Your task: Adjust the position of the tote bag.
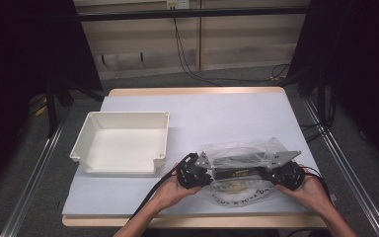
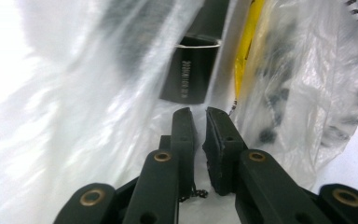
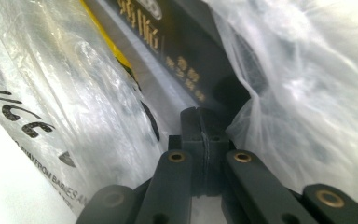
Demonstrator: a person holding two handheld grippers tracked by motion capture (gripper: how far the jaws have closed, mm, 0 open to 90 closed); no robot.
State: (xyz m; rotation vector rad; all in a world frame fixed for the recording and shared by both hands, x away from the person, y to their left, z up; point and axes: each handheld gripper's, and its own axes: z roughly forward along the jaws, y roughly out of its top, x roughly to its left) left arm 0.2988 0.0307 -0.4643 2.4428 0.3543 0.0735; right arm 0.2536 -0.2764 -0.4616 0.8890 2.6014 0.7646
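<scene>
Left of the left hand-held gripper (image 1: 193, 171), well apart from it, sits an empty white plastic tray (image 1: 86, 136) on the desk (image 1: 217, 111); nothing is in it. Left hand-held gripper: jaws almost closed, a thin slit between the pads in the left gripper view, at the left edge of the clear plastic bag (image 1: 242, 168). Film may be nipped there, cannot confirm. Just ahead of its jaws, inside the bag, a dark box (image 2: 191, 70) with a yellow strip beside it. Bag lies flat on the desk between the two grippers, touching both, near the desk's front edge. Right hand-held gripper (image 1: 284, 174): jaws fully together, pads meeting, at the bag's right edge with film bunched round the tips; whether film is pinched I cannot tell. Black box with gold lettering lies directly ahead of it.

Progress, judged: early. Both ends of the bag are reached, the bag is not lifted, contents are inside, tray unfilled. Left: raising or opening the bag and getting the item to the tray.
</scene>
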